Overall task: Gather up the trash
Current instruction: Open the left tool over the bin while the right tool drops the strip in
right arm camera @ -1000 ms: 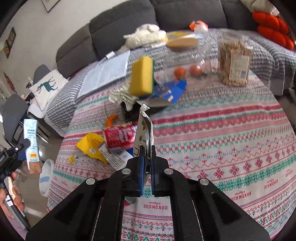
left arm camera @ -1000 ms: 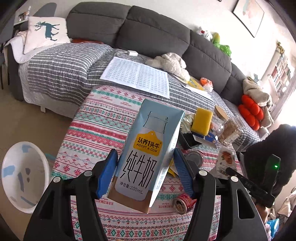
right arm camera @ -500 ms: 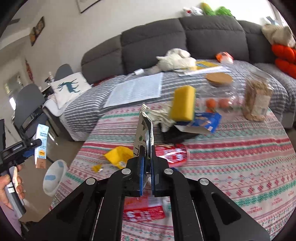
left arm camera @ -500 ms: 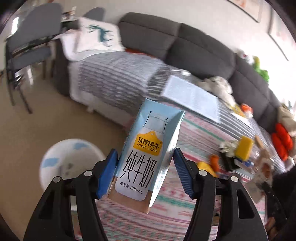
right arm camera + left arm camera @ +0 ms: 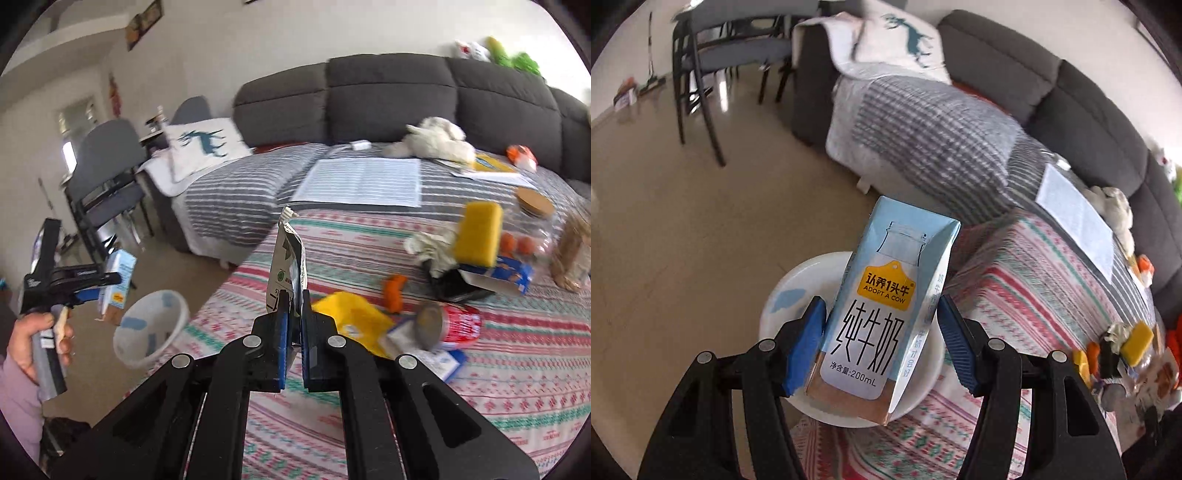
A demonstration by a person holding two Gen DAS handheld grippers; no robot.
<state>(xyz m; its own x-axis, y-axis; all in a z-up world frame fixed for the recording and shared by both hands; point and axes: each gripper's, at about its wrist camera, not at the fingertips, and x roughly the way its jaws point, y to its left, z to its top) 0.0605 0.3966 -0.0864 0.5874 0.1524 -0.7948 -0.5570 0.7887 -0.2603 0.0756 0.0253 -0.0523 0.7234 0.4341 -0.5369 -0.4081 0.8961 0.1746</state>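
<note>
Over the white bin (image 5: 783, 295) on the floor, beside the cloth-covered surface (image 5: 480, 387), the left gripper (image 5: 881, 332) carries a pale blue milk carton (image 5: 882, 306). Its jaws stand part-way apart, both blue pads pressed on the carton's sides. The right wrist view shows the same carton (image 5: 117, 284) at the bin's (image 5: 147, 325) far-left rim rather than over its middle.

The right gripper (image 5: 293, 325) is fully closed on a thin, flattened wrapper (image 5: 290, 254), which stands upright above the surface, well apart from the bin.

Assessment of the step in hand: the carton is being brought to the bin for release. It would be best centred over the bin's mouth before the jaws part, and lowered near the rim, since the bin looks light and tilted and a tall carton could strike the edge and tip it. The wrapper should follow only once the left gripper is out of the way; being thin, it may cling to a pad.

Count of items visible:
- bins: one
- milk cartons: one
- wrappers held: one
- red cans (image 5: 452, 325) lying on the surface: one
- yellow crumpled wrappers (image 5: 351, 317): one
- yellow sponges (image 5: 478, 234): one
- blue packets (image 5: 513, 271): one

Smaller scraps near the can are too blurred to count.
</note>
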